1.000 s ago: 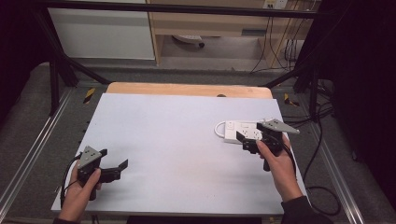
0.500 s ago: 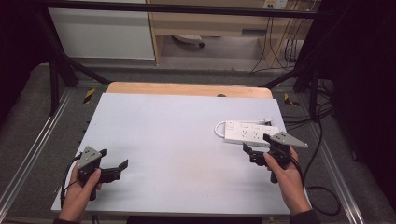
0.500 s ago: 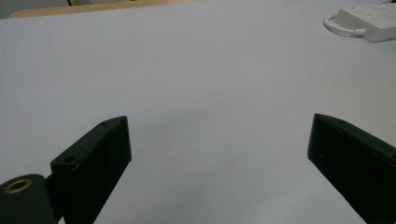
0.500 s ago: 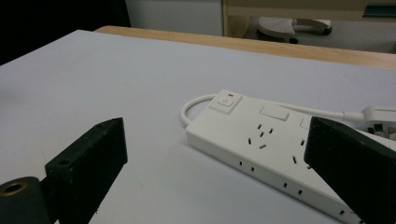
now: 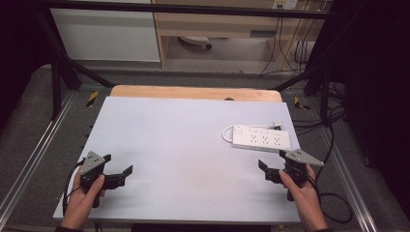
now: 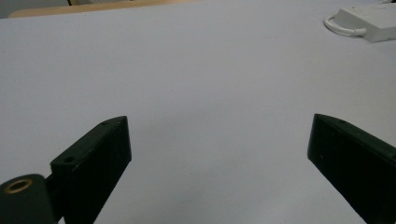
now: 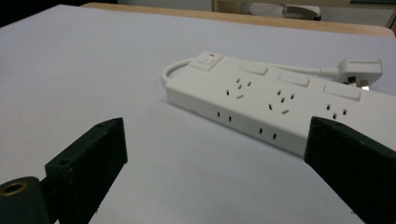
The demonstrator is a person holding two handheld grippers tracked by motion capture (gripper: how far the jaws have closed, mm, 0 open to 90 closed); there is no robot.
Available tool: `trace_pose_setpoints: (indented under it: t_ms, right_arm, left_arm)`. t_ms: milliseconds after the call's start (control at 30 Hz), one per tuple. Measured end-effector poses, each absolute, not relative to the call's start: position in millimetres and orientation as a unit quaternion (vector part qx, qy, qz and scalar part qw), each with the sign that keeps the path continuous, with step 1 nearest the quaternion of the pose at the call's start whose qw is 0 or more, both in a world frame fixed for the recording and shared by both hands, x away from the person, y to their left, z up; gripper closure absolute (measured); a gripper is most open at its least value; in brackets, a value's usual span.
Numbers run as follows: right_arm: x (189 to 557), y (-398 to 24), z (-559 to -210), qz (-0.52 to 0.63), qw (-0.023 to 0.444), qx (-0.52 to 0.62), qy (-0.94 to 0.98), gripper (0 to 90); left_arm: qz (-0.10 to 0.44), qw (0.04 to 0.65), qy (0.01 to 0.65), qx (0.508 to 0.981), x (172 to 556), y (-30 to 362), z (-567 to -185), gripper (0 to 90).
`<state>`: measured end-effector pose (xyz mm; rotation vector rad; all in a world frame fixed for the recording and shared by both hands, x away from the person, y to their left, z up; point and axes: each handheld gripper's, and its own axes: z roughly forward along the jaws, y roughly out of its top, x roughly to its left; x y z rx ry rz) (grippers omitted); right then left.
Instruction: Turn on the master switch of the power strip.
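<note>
Right gripper (image 5: 269,170) hangs just short of the power strip (image 5: 261,138) on the tabletop's (image 5: 183,140) right side, fingers spread wide, empty. Left gripper (image 5: 123,175) sits well apart at the near left, fingers released too. The strip's far end is cut off in the right gripper view; its plug (image 7: 358,70) lies behind.

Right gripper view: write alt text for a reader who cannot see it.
A white power strip lies flat on a pale table, its cord looping back to a white plug lying behind it. The right gripper faces it with its two black jaws wide apart and nothing between them. A red-marked switch sits at the strip's far end.
</note>
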<state>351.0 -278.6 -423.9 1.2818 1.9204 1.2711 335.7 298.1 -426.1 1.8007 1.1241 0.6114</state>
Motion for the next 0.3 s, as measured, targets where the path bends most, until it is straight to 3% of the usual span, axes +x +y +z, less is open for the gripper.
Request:
trace_pose_setpoints:
  t_ms: [300]
  right_arm:
    - [347, -276, -443, 0.446, 0.245, 0.469, 0.722, 6.8]
  left_arm:
    - [0.247, 0.451, 0.453, 0.729, 336, 297, -426, 6.1]
